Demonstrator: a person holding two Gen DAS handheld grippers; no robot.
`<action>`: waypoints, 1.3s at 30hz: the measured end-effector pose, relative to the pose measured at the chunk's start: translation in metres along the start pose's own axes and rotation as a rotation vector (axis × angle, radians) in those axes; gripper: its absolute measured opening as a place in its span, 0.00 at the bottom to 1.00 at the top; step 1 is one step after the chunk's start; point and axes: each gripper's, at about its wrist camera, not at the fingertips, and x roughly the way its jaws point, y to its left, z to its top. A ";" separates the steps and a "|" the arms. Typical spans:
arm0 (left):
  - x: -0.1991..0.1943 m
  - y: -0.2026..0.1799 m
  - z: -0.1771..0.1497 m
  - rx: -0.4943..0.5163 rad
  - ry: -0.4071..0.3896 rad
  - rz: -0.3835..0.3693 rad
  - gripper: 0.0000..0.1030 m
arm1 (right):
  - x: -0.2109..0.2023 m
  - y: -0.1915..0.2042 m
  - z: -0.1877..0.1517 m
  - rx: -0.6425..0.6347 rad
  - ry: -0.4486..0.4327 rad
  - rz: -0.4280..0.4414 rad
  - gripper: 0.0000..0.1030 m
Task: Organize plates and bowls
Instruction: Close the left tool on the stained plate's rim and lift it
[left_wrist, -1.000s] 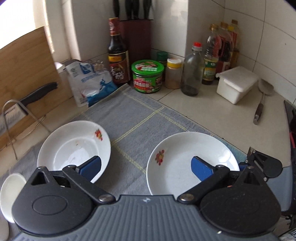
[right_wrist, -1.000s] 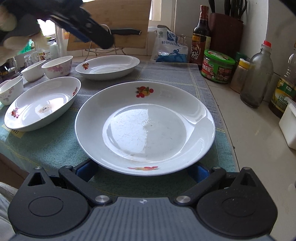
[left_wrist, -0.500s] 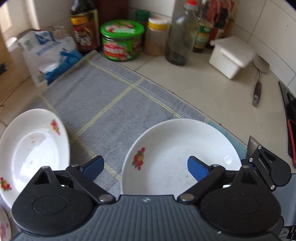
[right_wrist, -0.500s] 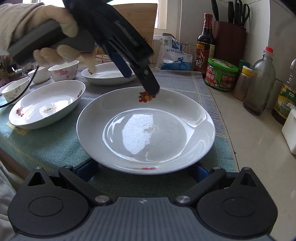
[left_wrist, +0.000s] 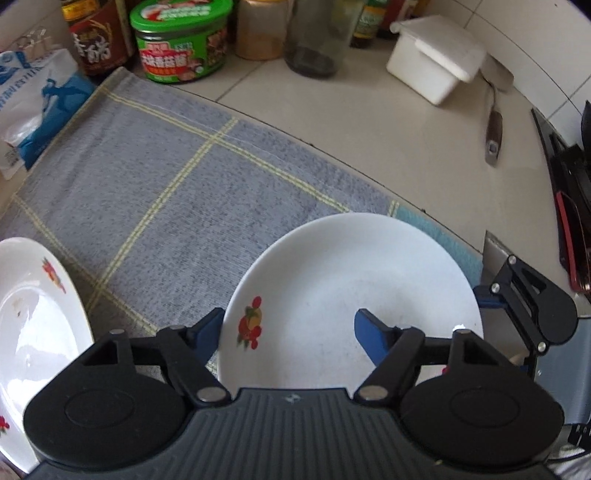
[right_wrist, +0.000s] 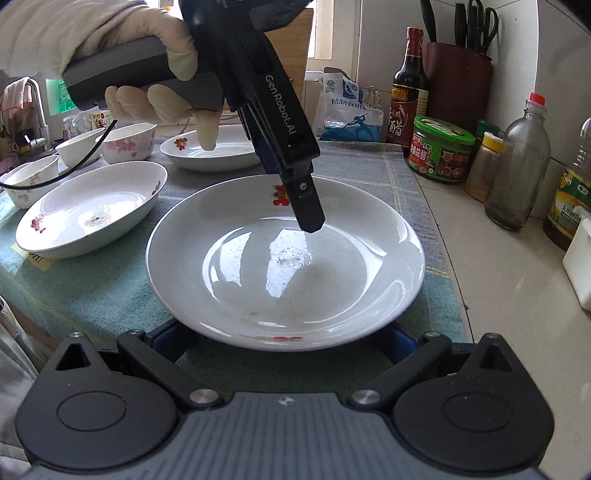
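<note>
Tiled kitchen walls back a pale counter (left_wrist: 369, 122), part of it covered by a grey-blue cloth (left_wrist: 159, 192) with yellow stripes.

Left wrist view: the round plate (left_wrist: 351, 280), white with a red fruit print on its rim, lies at lower centre on the cloth's right end. The left gripper (left_wrist: 288, 332) points steeply down over it. One blue finger sits outside the plate's left rim, the other inside over the plate's floor, so the rim passes between them. The fingers have just been closing; whether the pads already press on the rim cannot be told. An oval dish (left_wrist: 33, 332) lies at the lower left edge. A green-lidded jar (left_wrist: 181, 40), a dark sauce bottle (left_wrist: 96, 37) and a white lidded box (left_wrist: 436, 59) stand along the top of the frame. A metal spatula (left_wrist: 493, 122) lies on the bare counter at upper right.

Right wrist view: the same plate (right_wrist: 284, 266) fills the centre. The right gripper (right_wrist: 284, 339) sits at its near rim, fingers spread wide to either side and mostly hidden beneath it; contact cannot be judged. A gloved hand (right_wrist: 147, 74) at upper left holds the left gripper, whose finger reaches down inside the far rim. Two oval dishes (right_wrist: 92, 210) (right_wrist: 210, 151) and three small floral bowls (right_wrist: 129, 142) lie at left. A knife block (right_wrist: 458, 85) stands at upper right.
</note>
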 end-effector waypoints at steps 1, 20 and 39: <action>0.001 0.000 0.002 0.010 0.010 -0.004 0.73 | 0.000 0.000 0.000 0.000 -0.001 0.001 1.00; 0.013 0.001 0.012 0.065 0.091 -0.053 0.74 | 0.003 0.001 0.008 -0.003 0.054 -0.006 1.00; -0.007 0.020 0.033 0.033 0.013 -0.045 0.74 | 0.012 -0.022 0.038 -0.013 0.059 0.021 1.00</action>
